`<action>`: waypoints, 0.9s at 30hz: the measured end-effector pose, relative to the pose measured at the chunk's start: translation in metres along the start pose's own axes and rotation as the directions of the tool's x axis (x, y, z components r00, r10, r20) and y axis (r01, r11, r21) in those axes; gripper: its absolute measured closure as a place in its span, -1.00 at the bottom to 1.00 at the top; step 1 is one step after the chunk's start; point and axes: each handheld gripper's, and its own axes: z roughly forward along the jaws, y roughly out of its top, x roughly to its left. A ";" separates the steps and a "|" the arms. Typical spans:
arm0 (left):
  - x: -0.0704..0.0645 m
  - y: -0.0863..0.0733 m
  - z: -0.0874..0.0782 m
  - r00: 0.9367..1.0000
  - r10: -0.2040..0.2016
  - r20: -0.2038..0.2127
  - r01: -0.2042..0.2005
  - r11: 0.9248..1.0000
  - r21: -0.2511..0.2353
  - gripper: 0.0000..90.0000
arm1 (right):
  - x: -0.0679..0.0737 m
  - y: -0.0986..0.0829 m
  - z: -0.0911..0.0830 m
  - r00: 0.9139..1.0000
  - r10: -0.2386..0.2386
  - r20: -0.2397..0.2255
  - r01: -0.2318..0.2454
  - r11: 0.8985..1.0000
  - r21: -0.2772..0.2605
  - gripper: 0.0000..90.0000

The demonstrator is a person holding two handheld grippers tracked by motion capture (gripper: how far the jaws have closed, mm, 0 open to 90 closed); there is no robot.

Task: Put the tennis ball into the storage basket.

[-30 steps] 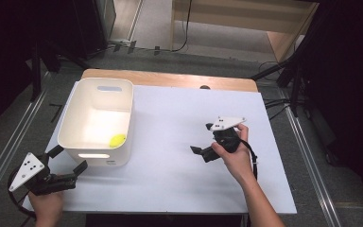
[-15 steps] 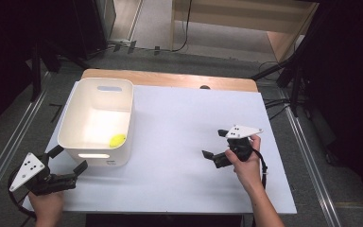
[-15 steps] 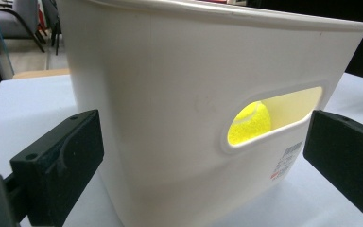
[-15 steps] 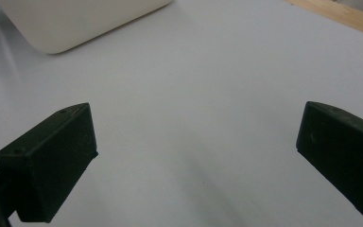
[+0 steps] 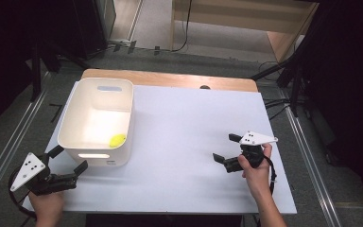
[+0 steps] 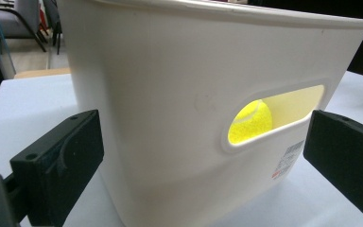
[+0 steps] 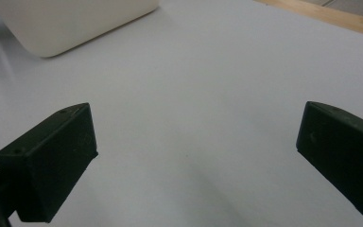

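Observation:
A white plastic bin (image 5: pixel 98 120) stands on the left part of the white table (image 5: pixel 179 142). A yellow tennis ball (image 5: pixel 117 139) lies inside it near its front right corner; the ball (image 6: pixel 251 122) shows through the bin's handle slot (image 6: pixel 307 106) in the left gripper view. My left gripper (image 5: pixel 68 161) is open just in front of the bin's near left corner, its jaws either side of the bin wall (image 6: pixel 170 118). My right gripper (image 5: pixel 226 147) is open and holds nothing, low over bare table (image 7: pixel 194 94) at the right.
A strip of wooden tabletop (image 5: pixel 170 79) runs along the far edge. Metal rails (image 5: pixel 9 142) flank the table on the floor. The bin's corner (image 7: pixel 75 23) lies far off in the right gripper view.
My right gripper has drawn back toward the person and to the right across the table, staying open. The left gripper and the bin have not moved.

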 end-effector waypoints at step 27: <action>0.001 0.000 0.000 1.000 -0.010 0.002 0.010 1.000 -0.006 -1.00 | -0.018 -0.046 -0.045 0.993 0.072 0.090 -0.058 0.988 -0.147 -1.00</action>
